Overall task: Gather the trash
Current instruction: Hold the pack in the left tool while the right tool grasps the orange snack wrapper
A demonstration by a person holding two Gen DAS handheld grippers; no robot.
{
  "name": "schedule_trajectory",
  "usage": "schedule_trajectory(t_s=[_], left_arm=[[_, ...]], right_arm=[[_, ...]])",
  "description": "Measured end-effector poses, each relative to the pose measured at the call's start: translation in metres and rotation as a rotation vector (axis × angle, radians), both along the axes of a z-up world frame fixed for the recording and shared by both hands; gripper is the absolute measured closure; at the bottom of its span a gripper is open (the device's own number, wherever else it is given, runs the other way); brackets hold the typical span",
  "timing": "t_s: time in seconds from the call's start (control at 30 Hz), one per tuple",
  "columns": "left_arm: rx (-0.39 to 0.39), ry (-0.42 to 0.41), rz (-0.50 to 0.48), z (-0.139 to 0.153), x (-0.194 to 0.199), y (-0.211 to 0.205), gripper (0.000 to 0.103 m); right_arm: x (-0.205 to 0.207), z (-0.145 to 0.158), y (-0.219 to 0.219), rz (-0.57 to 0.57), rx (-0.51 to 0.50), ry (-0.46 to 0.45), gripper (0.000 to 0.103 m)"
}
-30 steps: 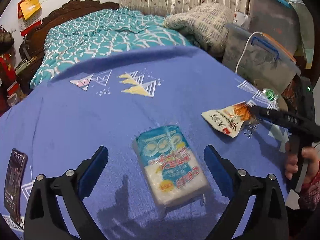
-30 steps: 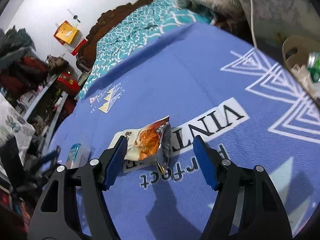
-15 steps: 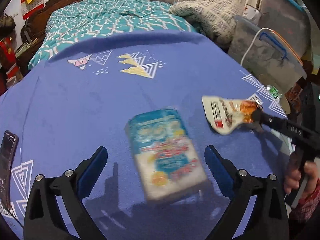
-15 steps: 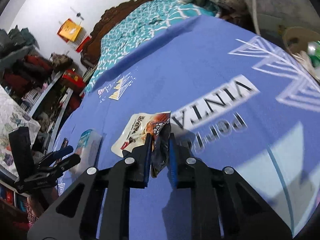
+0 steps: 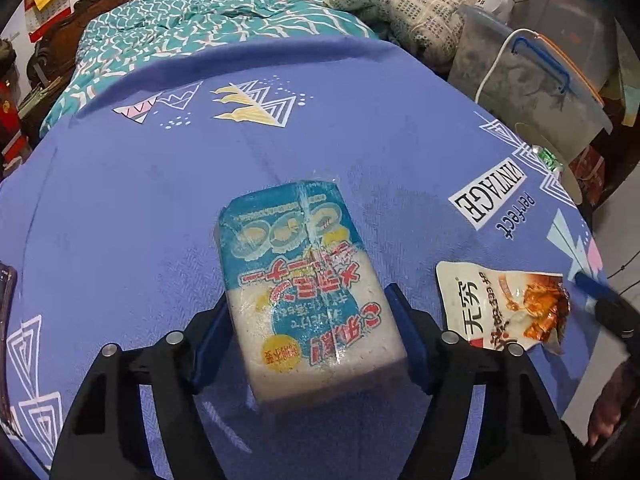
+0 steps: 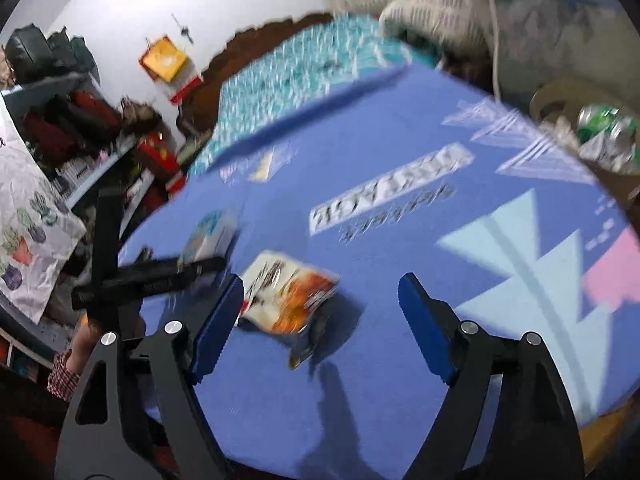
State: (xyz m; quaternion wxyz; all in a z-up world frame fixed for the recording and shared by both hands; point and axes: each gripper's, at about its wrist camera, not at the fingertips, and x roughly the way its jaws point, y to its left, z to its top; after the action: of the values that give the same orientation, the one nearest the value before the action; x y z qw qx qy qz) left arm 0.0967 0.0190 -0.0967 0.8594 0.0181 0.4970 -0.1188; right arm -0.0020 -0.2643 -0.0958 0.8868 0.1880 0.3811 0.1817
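My left gripper is shut on a blue and white tissue pack, its blue pads pressed on both sides of the pack's near end on the blue tablecloth. A torn white and orange snack wrapper lies to the right of the pack. My right gripper is open and empty, and the wrapper lies on the cloth between its pads, closer to the left one. The right wrist view is blurred. The left gripper shows there at the left, holding the tissue pack.
A crushed green can sits in a tan bin off the table's right edge. Clear plastic storage boxes stand behind it. A phone lies at the table's left edge. A bed with a teal quilt is beyond the table.
My left gripper has closed on the tissue pack. My right gripper closed on the snack wrapper, dragged it nearer, and has now opened and let it go on the cloth.
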Motion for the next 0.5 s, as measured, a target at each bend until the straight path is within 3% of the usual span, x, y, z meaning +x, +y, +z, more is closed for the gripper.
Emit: schedule_trajectory(t_s=[0.23, 0.3, 0.5], left_arm=[[-0.030, 0.010, -0.042, 0.003, -0.012, -0.002, 0.037], [-0.030, 0.012, -0.058, 0.004, -0.016, -0.005, 0.037], [-0.021, 0.022, -0.102, 0.003, -0.031, -0.016, 0.037]], right_arm=[[0.029, 0.011, -0.020, 0.010, 0.012, -0.008, 0.028], [0.051, 0.002, -0.002, 0.055, -0.007, 0.026, 0.033], [0.058, -0.034, 0.033, 0.187, -0.048, 0.136, 0.055]])
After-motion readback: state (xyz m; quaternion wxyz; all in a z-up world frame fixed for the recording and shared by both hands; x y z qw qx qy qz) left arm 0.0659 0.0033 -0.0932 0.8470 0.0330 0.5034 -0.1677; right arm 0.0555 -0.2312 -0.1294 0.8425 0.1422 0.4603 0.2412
